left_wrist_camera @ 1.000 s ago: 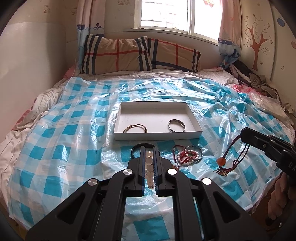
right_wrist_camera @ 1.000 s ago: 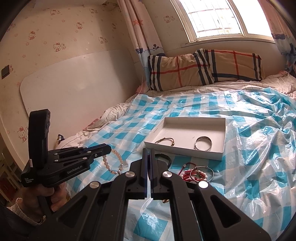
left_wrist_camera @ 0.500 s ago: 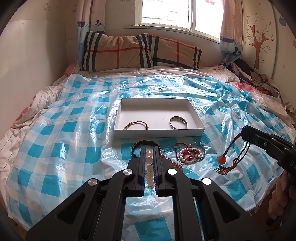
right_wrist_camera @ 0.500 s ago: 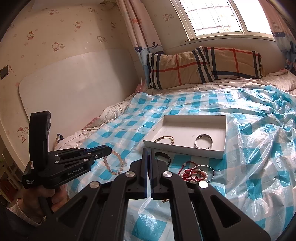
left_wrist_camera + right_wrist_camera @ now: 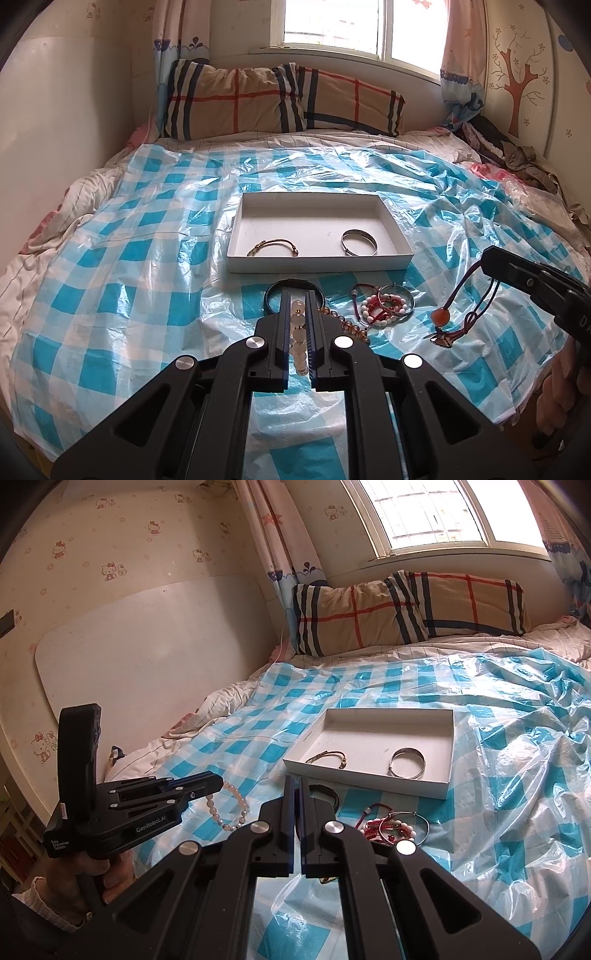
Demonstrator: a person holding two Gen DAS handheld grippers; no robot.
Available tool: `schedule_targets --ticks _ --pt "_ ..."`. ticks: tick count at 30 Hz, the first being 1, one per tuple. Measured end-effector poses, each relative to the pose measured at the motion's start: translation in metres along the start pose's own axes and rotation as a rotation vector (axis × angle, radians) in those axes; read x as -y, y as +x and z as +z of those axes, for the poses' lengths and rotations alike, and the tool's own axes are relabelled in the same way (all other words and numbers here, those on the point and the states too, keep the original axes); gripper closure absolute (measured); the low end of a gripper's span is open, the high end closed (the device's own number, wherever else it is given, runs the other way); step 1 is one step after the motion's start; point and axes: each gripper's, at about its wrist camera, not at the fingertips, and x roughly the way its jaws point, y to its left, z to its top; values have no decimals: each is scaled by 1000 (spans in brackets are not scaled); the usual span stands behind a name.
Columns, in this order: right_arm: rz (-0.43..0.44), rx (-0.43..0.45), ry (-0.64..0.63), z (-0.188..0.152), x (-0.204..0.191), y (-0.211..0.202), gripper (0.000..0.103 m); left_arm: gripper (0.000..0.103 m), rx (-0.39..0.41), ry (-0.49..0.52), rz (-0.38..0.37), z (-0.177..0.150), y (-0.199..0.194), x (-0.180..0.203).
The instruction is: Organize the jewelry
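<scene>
Blue-and-white checked plastic (image 5: 122, 280) covered the bed, and a white box (image 5: 319, 264) lay on it at mid-bed. Inside the box, a cord bracelet (image 5: 273, 246) lay at the left and a silver bangle (image 5: 359, 242) at the right, well apart. Just near of the box lay a black band (image 5: 271, 291), partly hidden, and to its right a tangle of red cord, white beads and a thin ring (image 5: 384, 305), with amber beads (image 5: 349, 325) beside it. The left tool (image 5: 298, 308) was pressed on a pale bead bracelet (image 5: 227, 805), which hung from its tips above the plastic in the right wrist view. The right tool (image 5: 487, 264) pinched a dark red cord necklace (image 5: 448, 317) with an orange bead, its pendant low by the plastic; whether it touched, I could not tell. Plaid pillows (image 5: 284, 99) sat at the far end under the window (image 5: 354, 22).
</scene>
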Motion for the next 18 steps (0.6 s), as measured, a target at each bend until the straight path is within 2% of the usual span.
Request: schedule_targets --ticks 18 --pt "2 -6 2 -3 3 10 100 96 -4 0 -1 -2 11 -1"
